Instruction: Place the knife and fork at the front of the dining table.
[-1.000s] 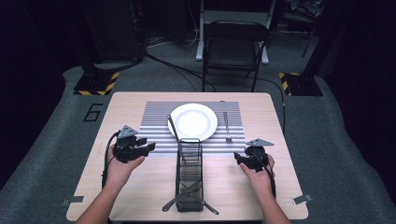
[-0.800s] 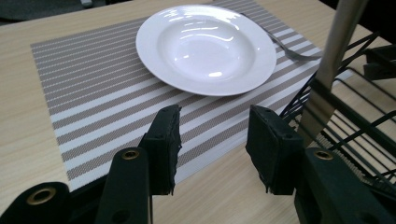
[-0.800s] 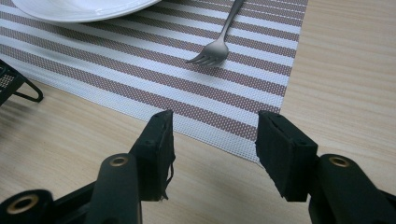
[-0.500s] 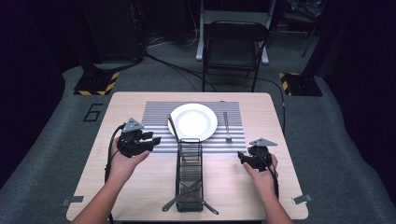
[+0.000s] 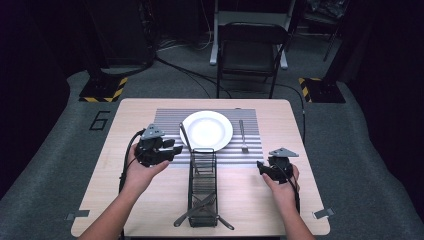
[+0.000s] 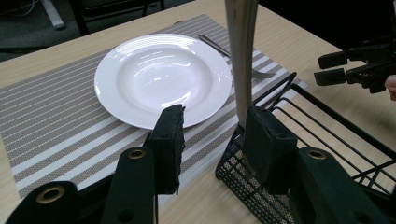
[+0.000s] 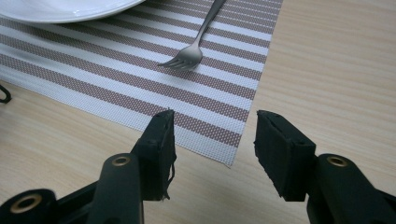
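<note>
In the left gripper view, the pale upright utensil handle (image 6: 240, 56) standing in the black wire basket (image 6: 299, 140) runs off the top edge, and its lower end is hidden behind the gripper's right-hand jaw; what kind of utensil it is cannot be told. The round white plate (image 7: 60, 9) is cut by the top edge of the right gripper view, as is the handle of the steel fork (image 7: 196, 44).
</note>
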The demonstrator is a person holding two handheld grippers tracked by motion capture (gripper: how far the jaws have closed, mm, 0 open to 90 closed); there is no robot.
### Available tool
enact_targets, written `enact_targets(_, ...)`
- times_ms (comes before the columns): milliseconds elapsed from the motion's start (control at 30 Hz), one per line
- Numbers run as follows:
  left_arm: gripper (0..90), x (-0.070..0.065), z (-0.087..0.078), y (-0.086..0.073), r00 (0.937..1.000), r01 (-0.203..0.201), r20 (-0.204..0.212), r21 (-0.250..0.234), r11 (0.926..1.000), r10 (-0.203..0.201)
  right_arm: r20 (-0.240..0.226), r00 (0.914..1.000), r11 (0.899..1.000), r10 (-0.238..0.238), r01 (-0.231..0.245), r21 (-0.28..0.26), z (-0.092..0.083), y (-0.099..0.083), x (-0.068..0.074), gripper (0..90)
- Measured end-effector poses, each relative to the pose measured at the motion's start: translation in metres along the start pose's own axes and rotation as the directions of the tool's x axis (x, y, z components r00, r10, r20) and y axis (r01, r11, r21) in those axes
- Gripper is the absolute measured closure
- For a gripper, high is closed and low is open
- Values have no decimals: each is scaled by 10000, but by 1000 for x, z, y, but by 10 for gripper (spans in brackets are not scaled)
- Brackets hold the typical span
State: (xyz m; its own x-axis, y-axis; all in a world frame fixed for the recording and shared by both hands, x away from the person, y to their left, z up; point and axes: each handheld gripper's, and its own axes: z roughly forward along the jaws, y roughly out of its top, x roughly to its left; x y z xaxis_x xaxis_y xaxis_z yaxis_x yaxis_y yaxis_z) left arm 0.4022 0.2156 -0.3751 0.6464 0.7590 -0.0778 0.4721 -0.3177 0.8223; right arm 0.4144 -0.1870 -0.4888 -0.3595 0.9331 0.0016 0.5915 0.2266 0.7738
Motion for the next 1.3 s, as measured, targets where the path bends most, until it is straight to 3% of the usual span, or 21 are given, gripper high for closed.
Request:
enact_targets(333, 580, -10, 16, 3, 9989, 60, 470, 64, 10000, -63, 128, 9999, 9998, -91, 93, -154, -1, 0, 1, 472)
enact_targets(467, 607, -13, 24, 2, 9973, 195, 706, 124, 9997, -204, -31, 10000, 9999, 52, -52, -146, -1, 0, 1, 473)
enact_targets(833, 623, -16, 38, -2, 9973, 192, 699, 227, 9996, -208, -186, 9987, 9988, 470, -473, -145, -1, -1, -2, 473)
enact_targets(1300, 718, -17, 43, -7, 9984, 227, 524, 61, 9997, -230, -268, 9962, 9965, 828, -830, -45, 2, -3, -6, 478)
